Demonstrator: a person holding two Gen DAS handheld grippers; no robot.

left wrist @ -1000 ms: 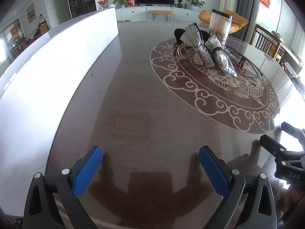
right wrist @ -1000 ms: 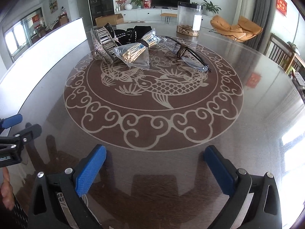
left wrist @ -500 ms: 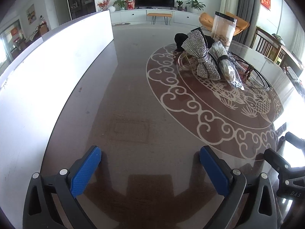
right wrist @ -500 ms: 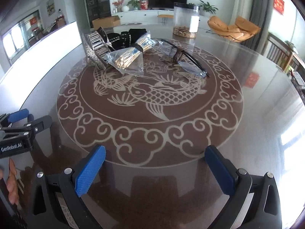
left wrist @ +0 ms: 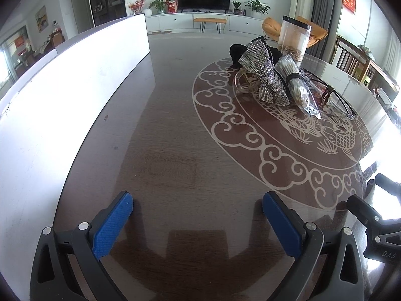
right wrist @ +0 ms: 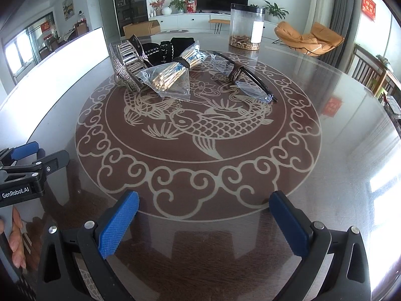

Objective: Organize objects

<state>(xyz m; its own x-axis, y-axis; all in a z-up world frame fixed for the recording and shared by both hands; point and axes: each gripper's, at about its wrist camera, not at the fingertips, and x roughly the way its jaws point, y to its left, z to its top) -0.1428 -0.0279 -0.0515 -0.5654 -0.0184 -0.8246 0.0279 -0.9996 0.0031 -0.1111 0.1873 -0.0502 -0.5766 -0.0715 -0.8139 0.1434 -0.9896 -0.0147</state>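
A cluster of objects lies at the far side of the round glass table [right wrist: 338, 150]: a rhinestone bow [right wrist: 122, 72] [left wrist: 263, 75], a clear bag of sticks [right wrist: 170, 75] [left wrist: 298, 87], black glasses in a clear sleeve [right wrist: 245, 77] [left wrist: 335, 97], black fabric items [right wrist: 170, 47] and a gold bangle [left wrist: 244, 82]. My left gripper [left wrist: 198, 215] is open and empty over the table's left part. My right gripper [right wrist: 204, 213] is open and empty near the front edge, well short of the cluster.
A clear cylindrical jar [right wrist: 246, 26] [left wrist: 294, 37] with a black lid stands behind the cluster. A white panel [left wrist: 62, 87] runs along the table's left side. The left gripper also shows in the right wrist view [right wrist: 32, 160]. Chairs [right wrist: 308, 37] stand beyond the table.
The left gripper has turned right, bringing the cluster nearer the view's middle. The right gripper has crept slightly forward. Both stay open.
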